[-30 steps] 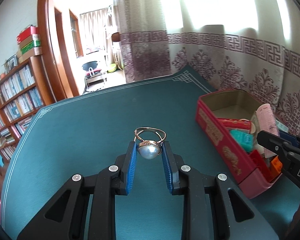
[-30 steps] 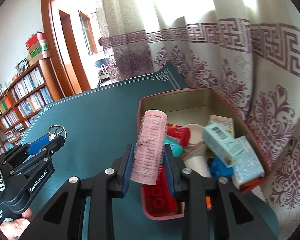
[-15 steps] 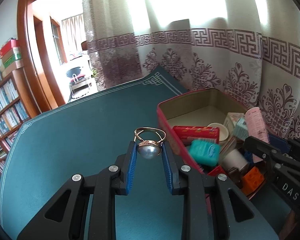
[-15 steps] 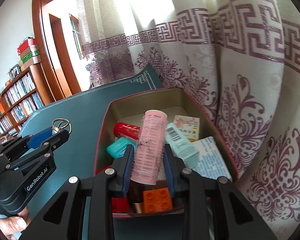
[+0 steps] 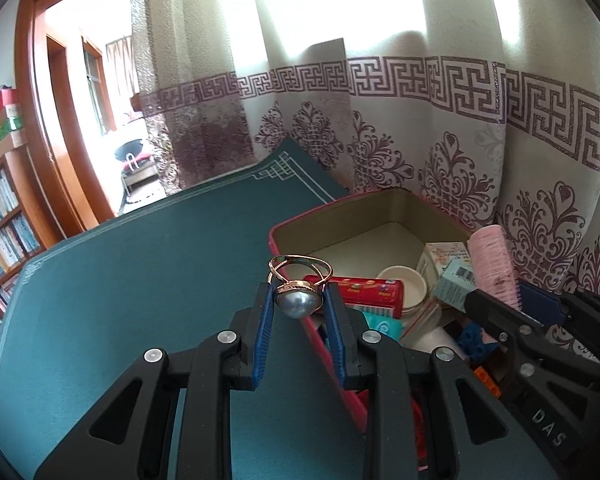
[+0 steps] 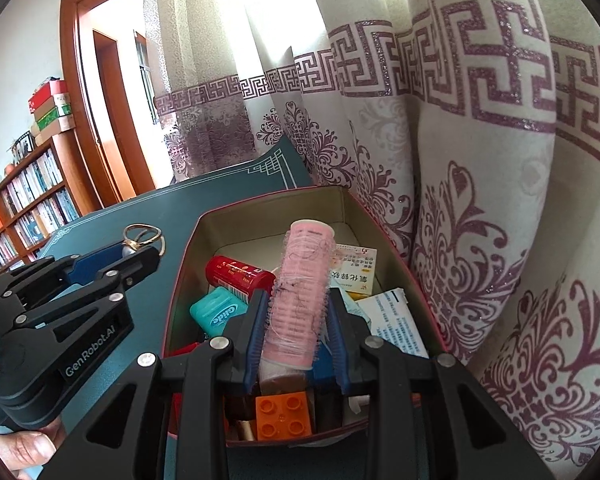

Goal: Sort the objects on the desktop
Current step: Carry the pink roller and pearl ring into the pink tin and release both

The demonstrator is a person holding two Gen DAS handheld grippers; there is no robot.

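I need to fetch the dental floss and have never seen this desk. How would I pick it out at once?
Start at the red tin box that stands on the green table mat by the patterned curtain. Along its left wall, just in front of the red cylinder, lies the floss case. It is the only teal piece with rounded corners there, and it has Glide printed on it.

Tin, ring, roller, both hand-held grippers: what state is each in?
Tin: open, lidless, cluttered.
Ring: clamped, pearl toward camera.
Roller: upright over tin, between pads.
Left hand-held gripper: shut on ring.
Right hand-held gripper: jaws opening around roller.
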